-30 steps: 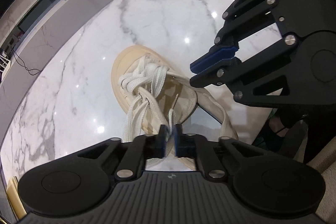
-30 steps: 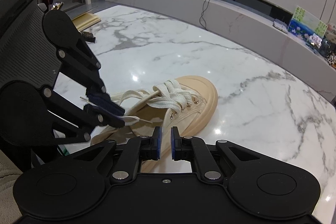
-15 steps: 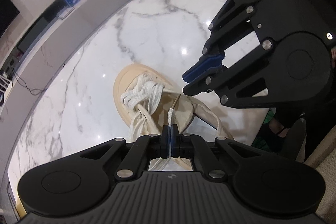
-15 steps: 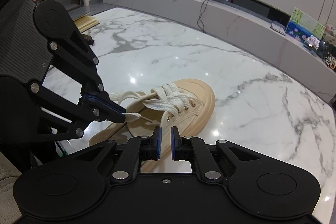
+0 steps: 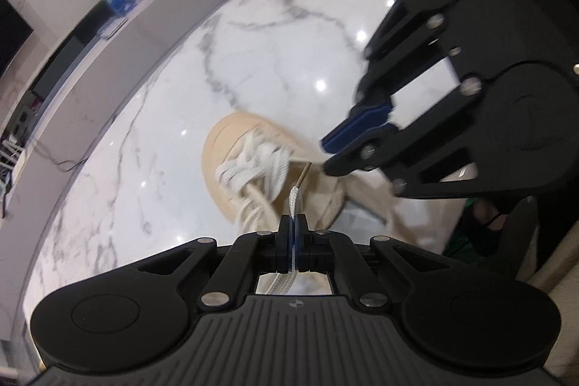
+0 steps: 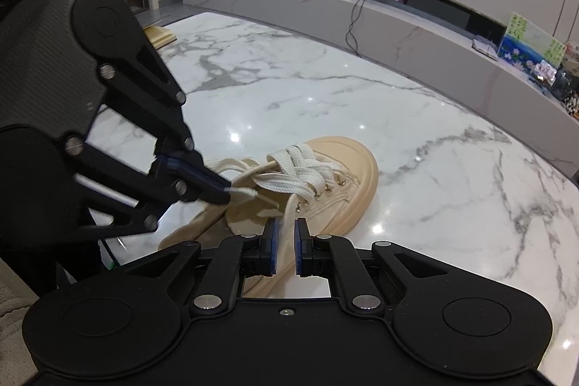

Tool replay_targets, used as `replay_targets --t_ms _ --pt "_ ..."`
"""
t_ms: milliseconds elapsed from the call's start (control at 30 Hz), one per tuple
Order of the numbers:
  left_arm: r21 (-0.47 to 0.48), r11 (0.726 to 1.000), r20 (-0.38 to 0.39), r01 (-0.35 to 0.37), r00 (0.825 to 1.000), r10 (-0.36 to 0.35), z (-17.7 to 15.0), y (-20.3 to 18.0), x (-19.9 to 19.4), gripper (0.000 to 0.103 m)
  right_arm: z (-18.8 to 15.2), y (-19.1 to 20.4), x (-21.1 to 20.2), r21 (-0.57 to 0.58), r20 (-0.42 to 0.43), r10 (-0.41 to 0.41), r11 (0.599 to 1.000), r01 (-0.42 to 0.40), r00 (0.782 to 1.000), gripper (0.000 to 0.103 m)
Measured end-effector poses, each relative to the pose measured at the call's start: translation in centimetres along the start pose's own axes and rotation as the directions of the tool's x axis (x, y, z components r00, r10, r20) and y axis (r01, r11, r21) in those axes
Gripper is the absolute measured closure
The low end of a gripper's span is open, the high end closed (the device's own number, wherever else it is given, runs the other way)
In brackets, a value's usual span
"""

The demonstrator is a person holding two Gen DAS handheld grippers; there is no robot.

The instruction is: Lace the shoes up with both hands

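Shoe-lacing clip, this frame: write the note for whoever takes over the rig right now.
Left gripper: shut on the lace end, its aglet sticking out past the pads, held over the shoe.
Right gripper: open and empty, over the near side of the shoe.
Shoe: beige sneaker on the marble table, toe pointing away.
Done: lower eyelet rows near the toe are crossed with white lace.
Left: thread the held end through the next free eyelets, do the other end, then tie.
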State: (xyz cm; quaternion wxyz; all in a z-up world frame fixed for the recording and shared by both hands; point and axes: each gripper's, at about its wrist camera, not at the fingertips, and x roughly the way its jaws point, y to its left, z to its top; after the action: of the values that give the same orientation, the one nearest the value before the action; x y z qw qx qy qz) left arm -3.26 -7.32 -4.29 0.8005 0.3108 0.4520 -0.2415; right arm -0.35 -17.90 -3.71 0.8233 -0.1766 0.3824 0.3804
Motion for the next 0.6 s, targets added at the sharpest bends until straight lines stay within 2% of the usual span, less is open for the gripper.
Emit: replay_targets --t_ms 200,233,500,600 --pt "0.003 1.000 -0.007 0.004 1.000 -0.004 0.2 0.0 0.1 0.103 0.0 0.0 0.4 0.014 -0.003 -0.006 1.000 0.006 1.000 0.098" --pt "0.001 1.000 -0.008 0.007 1.000 -0.007 0.4 0.0 0.2 0.103 0.0 -0.2 0.4 0.023 -0.001 -0.005 1.000 0.005 1.000 0.101" --pt "-0.015 1.000 -0.005 0.002 1.000 -0.002 1.3 -0.4 0.7 0.103 -0.6 -1.7 0.5 0.130 -0.001 -0.003 0.991 0.003 1.000 0.101" --pt "-0.026 0.999 -0.017 -0.021 1.000 0.021 1.5 -0.4 0.9 0.103 -0.8 -2.0 0.5 0.151 0.000 0.004 0.989 -0.004 1.000 0.101"
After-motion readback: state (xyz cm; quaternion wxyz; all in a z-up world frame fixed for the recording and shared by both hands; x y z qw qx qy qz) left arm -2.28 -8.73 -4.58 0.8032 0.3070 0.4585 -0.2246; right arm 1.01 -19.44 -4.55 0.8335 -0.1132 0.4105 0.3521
